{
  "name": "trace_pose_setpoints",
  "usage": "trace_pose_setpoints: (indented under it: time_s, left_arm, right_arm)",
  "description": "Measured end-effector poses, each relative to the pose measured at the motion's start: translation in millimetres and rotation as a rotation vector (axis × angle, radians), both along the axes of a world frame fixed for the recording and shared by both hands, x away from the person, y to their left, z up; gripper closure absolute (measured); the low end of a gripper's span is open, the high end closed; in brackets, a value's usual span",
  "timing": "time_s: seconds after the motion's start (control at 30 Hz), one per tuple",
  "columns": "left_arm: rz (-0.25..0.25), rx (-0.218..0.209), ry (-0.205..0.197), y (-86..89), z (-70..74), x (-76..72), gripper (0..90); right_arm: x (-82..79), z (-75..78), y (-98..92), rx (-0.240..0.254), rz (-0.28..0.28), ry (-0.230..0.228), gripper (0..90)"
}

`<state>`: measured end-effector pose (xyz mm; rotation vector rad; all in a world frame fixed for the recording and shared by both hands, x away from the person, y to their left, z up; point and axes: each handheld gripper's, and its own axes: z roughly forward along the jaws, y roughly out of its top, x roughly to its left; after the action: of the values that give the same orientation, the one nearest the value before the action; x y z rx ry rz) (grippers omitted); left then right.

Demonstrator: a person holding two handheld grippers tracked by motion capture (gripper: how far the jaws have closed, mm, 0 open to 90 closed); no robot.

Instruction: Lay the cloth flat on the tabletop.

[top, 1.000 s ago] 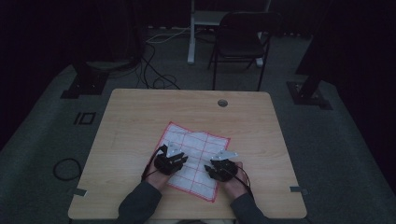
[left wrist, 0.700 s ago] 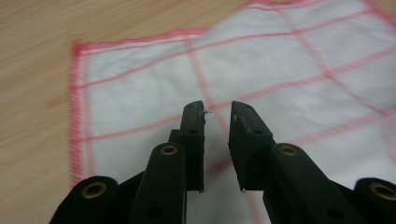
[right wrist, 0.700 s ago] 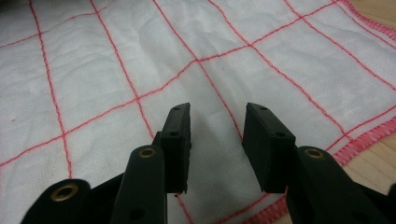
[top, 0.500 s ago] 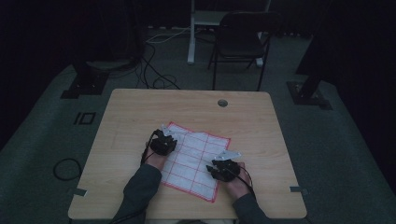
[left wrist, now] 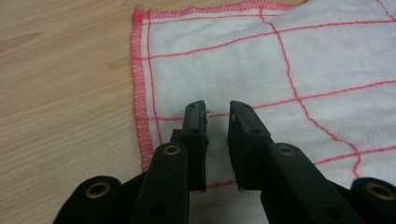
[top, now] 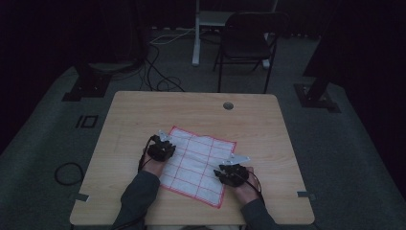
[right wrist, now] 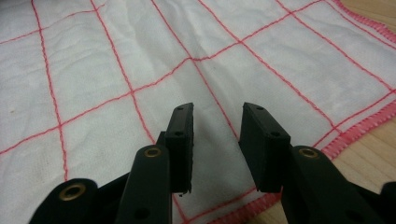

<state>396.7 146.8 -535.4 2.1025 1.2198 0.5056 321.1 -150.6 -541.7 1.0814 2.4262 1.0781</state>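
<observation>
A white cloth (top: 197,164) with a red grid lies flat on the wooden surface (top: 129,120), toward its near edge. The left claw (top: 163,146) sits at the cloth's left edge, jaws slightly apart and empty. The right claw (top: 232,170) sits at the cloth's right edge, jaws likewise apart, gripping nothing.

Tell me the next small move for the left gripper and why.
Probably lower and close the left gripper on the cloth's hemmed left edge. Its jaws stand open with nothing between them, hovering just inside that red hem, and the cloth lies flat on the table.
</observation>
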Motion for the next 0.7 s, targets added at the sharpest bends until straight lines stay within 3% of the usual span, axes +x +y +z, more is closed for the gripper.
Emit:
trace_pose_setpoints:
  time_s: [0.4,0.7]
  left_arm:
    - [-0.001,-0.036,0.0,5.1,-1.8,-16.1,77.2]
    - [0.0,-0.061,-0.005,5.4,-3.0,-28.1,74.3]
  right_arm:
    - [2.6,1.5,-6.9,-0.01,0.017,0.015,62.9]
    - [2.5,3.4,-6.3,-0.052,0.063,0.016,50.7]
